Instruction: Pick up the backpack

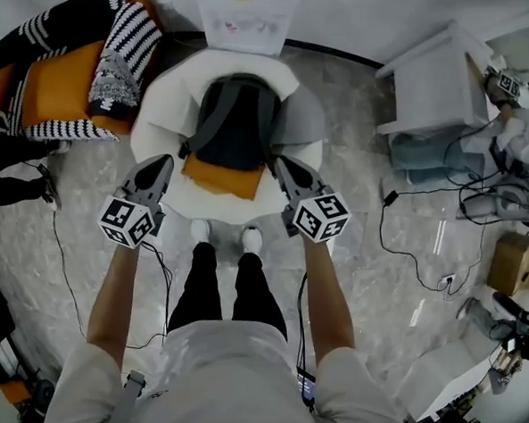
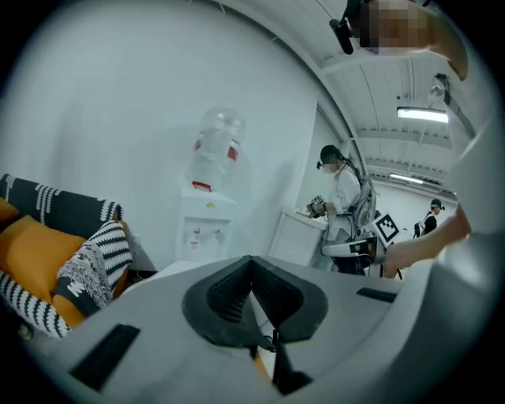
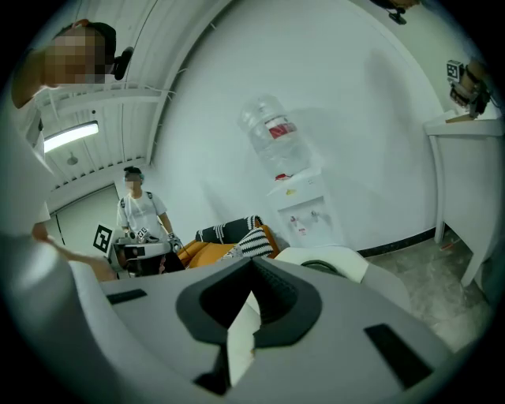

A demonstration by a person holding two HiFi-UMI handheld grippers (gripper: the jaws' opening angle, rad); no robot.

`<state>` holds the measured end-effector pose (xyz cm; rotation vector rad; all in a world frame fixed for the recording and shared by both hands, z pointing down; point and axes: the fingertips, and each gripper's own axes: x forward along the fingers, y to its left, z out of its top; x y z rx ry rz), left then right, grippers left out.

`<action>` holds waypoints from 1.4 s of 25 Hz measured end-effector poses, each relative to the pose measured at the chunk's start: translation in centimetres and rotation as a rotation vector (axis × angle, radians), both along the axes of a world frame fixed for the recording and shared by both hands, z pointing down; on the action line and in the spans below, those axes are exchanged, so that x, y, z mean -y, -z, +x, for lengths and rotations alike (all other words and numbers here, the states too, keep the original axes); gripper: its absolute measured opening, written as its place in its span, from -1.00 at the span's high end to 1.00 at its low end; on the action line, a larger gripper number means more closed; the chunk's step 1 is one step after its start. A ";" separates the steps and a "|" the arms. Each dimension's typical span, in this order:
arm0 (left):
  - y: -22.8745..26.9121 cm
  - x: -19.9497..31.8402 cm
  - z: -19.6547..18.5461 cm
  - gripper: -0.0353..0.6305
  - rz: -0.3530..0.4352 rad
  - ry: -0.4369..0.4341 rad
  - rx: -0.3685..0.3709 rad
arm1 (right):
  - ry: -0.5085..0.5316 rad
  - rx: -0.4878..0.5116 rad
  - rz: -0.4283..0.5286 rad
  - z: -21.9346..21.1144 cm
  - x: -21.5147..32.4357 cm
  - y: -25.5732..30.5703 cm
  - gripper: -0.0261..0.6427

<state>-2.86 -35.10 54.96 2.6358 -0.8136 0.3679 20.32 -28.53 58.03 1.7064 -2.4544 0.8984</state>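
Nearest the camera in the head view, the person's white shoes (image 1: 223, 235) stand on the pale marbled floor (image 1: 358, 272), just short of a round white armchair (image 1: 164, 96). Both forearms reach toward it. The left gripper (image 1: 159, 168) hangs over the chair's near left rim, and the right gripper (image 1: 282, 169) is over its near right side. Each gripper's own view shows its jaws pressed together with nothing between them. This holds for the left gripper (image 2: 251, 262) and the right gripper (image 3: 252, 270), so neither one grips anything. Between the two grippers, an orange cushion (image 1: 222, 175) lies at the near edge of the seat. The grey and black backpack (image 1: 236, 118) sits on the seat just beyond the cushion, leaning toward the chair's back. The right gripper's tip is close to the backpack's near right corner; contact cannot be made out. Black cables (image 1: 407, 206) trail across the floor to the right, and a cardboard box (image 1: 513, 262) sits near the right edge. Farther right stands a white side table (image 1: 435, 84). On the far left is an orange sofa (image 1: 61, 93) with a black-and-white striped pillow (image 1: 126, 58). A white water dispenser (image 1: 248, 19) stands against the wall behind the chair.
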 end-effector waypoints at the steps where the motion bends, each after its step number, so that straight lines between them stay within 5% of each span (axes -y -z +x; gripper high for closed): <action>1: -1.0 0.7 0.3 0.89 -0.006 -0.006 0.003 | -0.011 -0.003 -0.009 0.4 0.5 -1.0 0.90; 35: -30.3 12.6 7.8 0.88 -0.092 -0.118 0.169 | -0.078 -0.136 -0.208 5.5 9.6 -29.6 0.90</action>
